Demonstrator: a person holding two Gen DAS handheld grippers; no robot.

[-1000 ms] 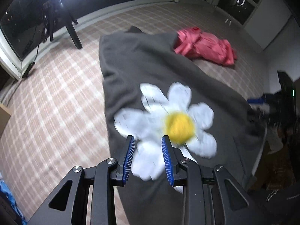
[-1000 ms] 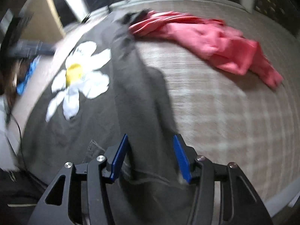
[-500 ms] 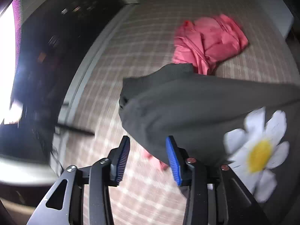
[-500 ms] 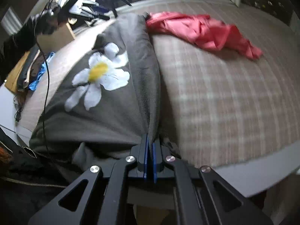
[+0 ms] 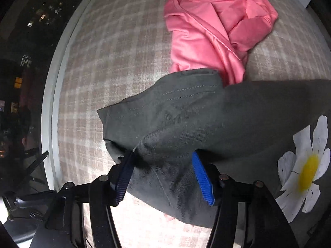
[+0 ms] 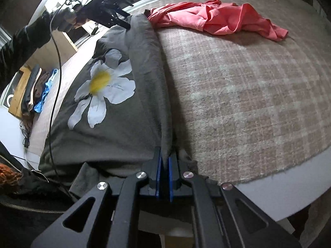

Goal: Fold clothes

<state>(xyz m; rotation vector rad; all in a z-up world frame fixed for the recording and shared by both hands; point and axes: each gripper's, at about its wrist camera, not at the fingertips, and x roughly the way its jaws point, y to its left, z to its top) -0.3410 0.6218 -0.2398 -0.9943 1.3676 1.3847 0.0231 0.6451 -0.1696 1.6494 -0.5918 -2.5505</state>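
Observation:
A dark grey garment [image 5: 206, 119] with a white and yellow daisy print [image 5: 306, 165] lies on a checked blanket. My left gripper [image 5: 163, 175] is open, its blue fingers either side of a bunched grey corner near the hem. In the right wrist view the same grey garment [image 6: 115, 107] with the daisy [image 6: 101, 86] is pulled into a ridge, and my right gripper [image 6: 164, 171] is shut on its near edge. My left gripper [image 6: 115, 20] shows at the garment's far end.
A crumpled pink garment [image 5: 215, 29] lies beyond the grey one, also in the right wrist view [image 6: 217, 18]. The checked blanket [image 6: 248, 95] ends at a white edge [image 6: 289, 186]. Clothes and a cable [image 6: 53, 82] lie at the left.
My left gripper has moved in on the garment's far corner, so the cloth now sits between its open fingers. My right gripper stays shut on the near edge.

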